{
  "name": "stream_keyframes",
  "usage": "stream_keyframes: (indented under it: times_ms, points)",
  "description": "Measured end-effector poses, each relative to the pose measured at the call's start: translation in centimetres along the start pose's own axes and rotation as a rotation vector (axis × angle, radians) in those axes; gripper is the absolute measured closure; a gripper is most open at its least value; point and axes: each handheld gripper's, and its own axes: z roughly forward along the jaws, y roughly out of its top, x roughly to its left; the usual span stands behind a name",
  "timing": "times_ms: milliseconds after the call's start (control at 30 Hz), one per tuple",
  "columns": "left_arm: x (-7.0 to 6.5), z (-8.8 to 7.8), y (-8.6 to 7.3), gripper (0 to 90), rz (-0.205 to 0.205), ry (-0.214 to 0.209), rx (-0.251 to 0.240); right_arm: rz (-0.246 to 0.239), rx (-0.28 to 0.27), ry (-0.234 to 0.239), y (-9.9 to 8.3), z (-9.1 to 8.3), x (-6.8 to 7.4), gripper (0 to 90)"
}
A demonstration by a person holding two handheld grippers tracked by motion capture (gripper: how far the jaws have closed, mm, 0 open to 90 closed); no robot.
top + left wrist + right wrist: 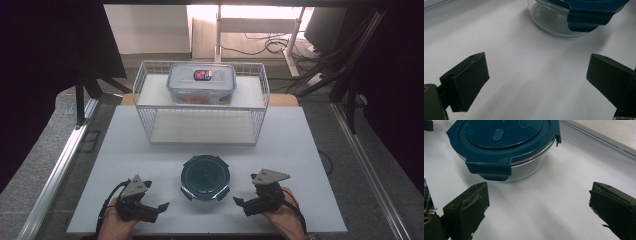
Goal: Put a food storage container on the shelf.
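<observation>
Both hands rest near the desk's front edge, each holding a gripper: the left gripper (161,206) and the right gripper (239,202) have their jaws spread wide with nothing between them. Between the two, just apart from each, sits a round glass container (205,177) under a dark blue clip lid (501,140) (latched). Toward the back edge stands a white wire rack (200,102); a rectangular lidded box (201,82) rests on its upper shelf.

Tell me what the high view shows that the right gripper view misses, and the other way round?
High view alone: a white wire rack with a rectangular lidded box on its top shelf, and both hands holding the left gripper and right gripper. Right gripper view alone: a close look at the lid's front latch. Both: the round glass container with its blue lid on the white table.
</observation>
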Motion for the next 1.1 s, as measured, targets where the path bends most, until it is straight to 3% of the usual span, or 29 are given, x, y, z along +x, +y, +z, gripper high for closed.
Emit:
stream_keyframes:
  times_ms: [167,267,333,367,400,433,467,533,600,700,800,833,867,933,1100]
  points:
    - [-0.5,0.3,0.3,2.8,-0.013,-0.009,0.012,0.017,0.005,-0.01,0.2,0.1,0.0,3.0]
    - [-0.7,0.2,0.6,3.1,-0.035,-0.038,-0.008,0.038,0.014,-0.015,0.3,0.1,0.0,1.1]
    - [-0.9,0.1,0.8,4.8,-0.033,-0.035,-0.024,0.069,0.017,-0.017,0.4,0.0,0.1,4.4]
    - [-1.0,0.1,0.8,5.8,-0.031,-0.034,-0.028,0.065,0.019,-0.019,0.5,0.0,0.2,11.9]
    - [-1.1,0.1,0.9,6.8,-0.029,-0.035,-0.031,0.049,0.025,-0.038,0.5,-0.2,0.4,26.5]
    - [-1.1,0.1,0.9,8.0,-0.028,-0.034,-0.03,0.038,0.038,-0.032,0.6,-0.3,0.5,44.4]
    - [-1.2,0.1,0.9,9.9,-0.025,-0.035,-0.03,0.036,0.057,-0.002,0.7,-0.2,0.6,56.3]
    - [-1.3,0.2,1.0,14.0,-0.03,-0.047,-0.032,0.027,0.075,0.015,0.7,0.1,0.6,72.0]
    - [-1.4,0.3,1.1,17.8,-0.043,-0.077,-0.036,0.007,0.086,0.003,0.8,0.8,0.6,80.2]
    - [-1.7,0.7,1.2,22.7,-0.044,-0.11,-0.027,-0.006,0.077,0.028,1.4,1.6,0.5,85.5]
    - [-2.2,1.1,1.3,25.3,-0.012,-0.101,0.002,-0.029,0.085,0.072,1.8,2.1,0.9,88.9]
    - [-2.3,1.2,1.3,26.5,-0.009,-0.097,0.006,-0.048,0.094,0.052,1.8,2.3,1.3,89.1]
    - [-2.3,1.3,1.3,27.2,-0.006,-0.092,0.01,-0.047,0.095,0.051,1.8,2.3,1.3,89.1]
    - [-2.3,1.2,1.3,28.8,-0.007,-0.084,0.013,-0.028,0.099,0.094,1.8,2.3,1.5,89.1]
    - [-1.5,0.8,1.2,33.2,-0.033,-0.059,0.006,-0.076,0.124,0.195,1.8,3.1,4.5,89.1]
